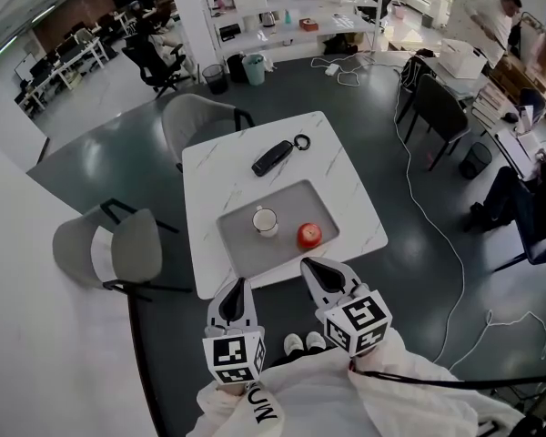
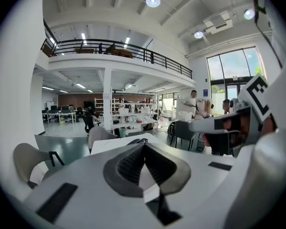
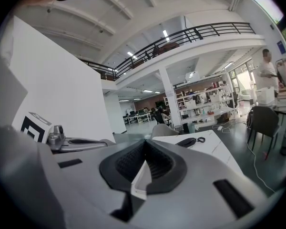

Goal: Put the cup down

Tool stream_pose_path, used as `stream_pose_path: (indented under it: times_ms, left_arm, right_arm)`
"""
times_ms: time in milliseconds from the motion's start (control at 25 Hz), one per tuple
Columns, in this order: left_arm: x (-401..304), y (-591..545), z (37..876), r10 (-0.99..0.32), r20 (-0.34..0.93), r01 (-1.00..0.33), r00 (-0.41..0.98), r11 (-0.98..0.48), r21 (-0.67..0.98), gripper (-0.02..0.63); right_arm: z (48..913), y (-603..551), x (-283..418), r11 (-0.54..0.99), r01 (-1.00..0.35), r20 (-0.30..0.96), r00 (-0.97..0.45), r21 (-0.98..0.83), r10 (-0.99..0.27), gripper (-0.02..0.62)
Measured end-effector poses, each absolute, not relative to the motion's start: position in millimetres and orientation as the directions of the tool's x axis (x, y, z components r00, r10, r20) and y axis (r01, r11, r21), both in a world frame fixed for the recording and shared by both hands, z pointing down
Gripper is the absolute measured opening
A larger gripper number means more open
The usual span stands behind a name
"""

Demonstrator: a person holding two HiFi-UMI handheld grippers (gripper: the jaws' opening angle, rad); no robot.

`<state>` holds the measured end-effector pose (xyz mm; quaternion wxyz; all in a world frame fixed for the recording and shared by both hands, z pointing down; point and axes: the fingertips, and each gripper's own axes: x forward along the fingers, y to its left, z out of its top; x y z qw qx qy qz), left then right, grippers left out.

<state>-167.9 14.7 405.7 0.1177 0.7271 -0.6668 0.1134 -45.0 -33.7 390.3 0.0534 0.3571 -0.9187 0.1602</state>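
On the grey tray (image 1: 291,203), standing upright a little left of the middle: the white cup (image 1: 265,220), resting free, with nothing touching its rim or sides. Sharing the tray, just to the cup's right and apart from it, sitting near the tray's right edge: a red apple (image 1: 309,235). Beyond the tray's far edge, lying on the white table (image 1: 227,167): a long black case (image 1: 272,157) and, just past it, a small dark ring (image 1: 301,141).

Just off the tray's near-left corner, hovering at the table's edge: the left gripper (image 1: 234,289), pointing toward the tray, jaws pressed fully together with nothing between them. Confirming this in the left gripper view: the dark pads of the left gripper (image 2: 144,147) meeting in a closed seam, clasping only each other. Off the tray's near edge, on the apple's side: the right gripper (image 1: 317,269), also pointing toward the tray. Showing the same in the right gripper view (image 3: 144,159): pads closed against each other, gripping nothing.

Lying farther into the tray than both sets of jaw tips, clear of each gripper, slightly nearer the left one: the cup.

Standing left of the tray, off the table: a grey chair (image 1: 118,248).
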Motion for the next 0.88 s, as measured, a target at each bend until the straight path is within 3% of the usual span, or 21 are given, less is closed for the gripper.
stream_pose_path:
  times_ms: [880]
  left_arm:
    - [-175.5,8.1,415.1,-0.932,0.353,-0.997,0.082,-0.078,0.027,0.011]
  right_arm:
    - [392.3,-37.6,-48.1,0.691,-0.68,0.222,-0.733,-0.244,-0.643,0.005]
